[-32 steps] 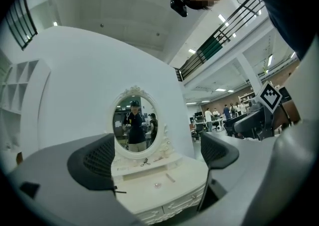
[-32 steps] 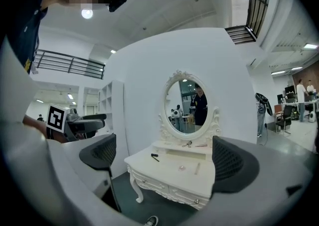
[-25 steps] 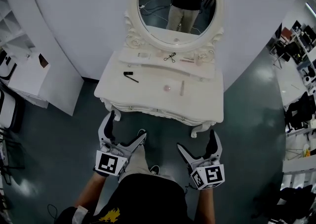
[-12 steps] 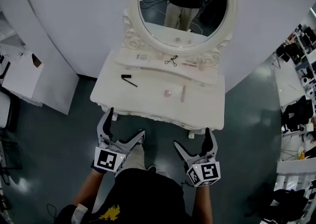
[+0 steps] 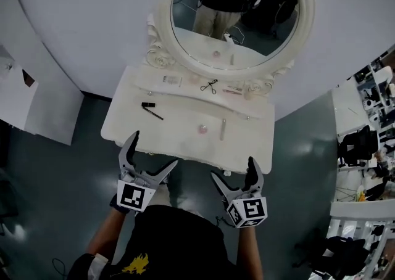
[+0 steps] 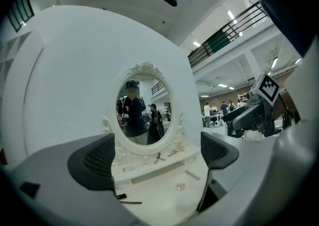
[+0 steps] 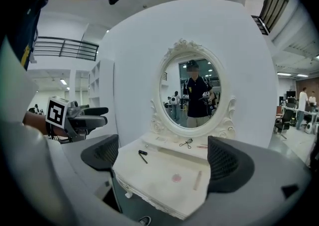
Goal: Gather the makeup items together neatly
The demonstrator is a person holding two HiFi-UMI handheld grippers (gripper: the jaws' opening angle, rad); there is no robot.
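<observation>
Makeup pieces lie scattered over the white dressing table, well apart from one another. On the lower top I see a black stick towards the left, with a small pink round compact and a pale beige tube near each other at the middle. On the raised shelf behind them rest an eyelash curler, a thin pinkish piece just to its right and a flat pale item to its left; what those last two are I cannot tell.

All of it sits ahead of my two tools, and neither one touches anything. My left gripper hangs at the table's front edge, its upper fingertip over the rim, and the black stick is the nearest piece to it. My right gripper is just short of the front edge, below the compact and the tube. In both gripper views the jaws are spread wide, with only the table and the items seen in the gap between the pads.

Behind the shelf rises an oval mirror in a carved white frame, and it reflects the person holding the grippers.
</observation>
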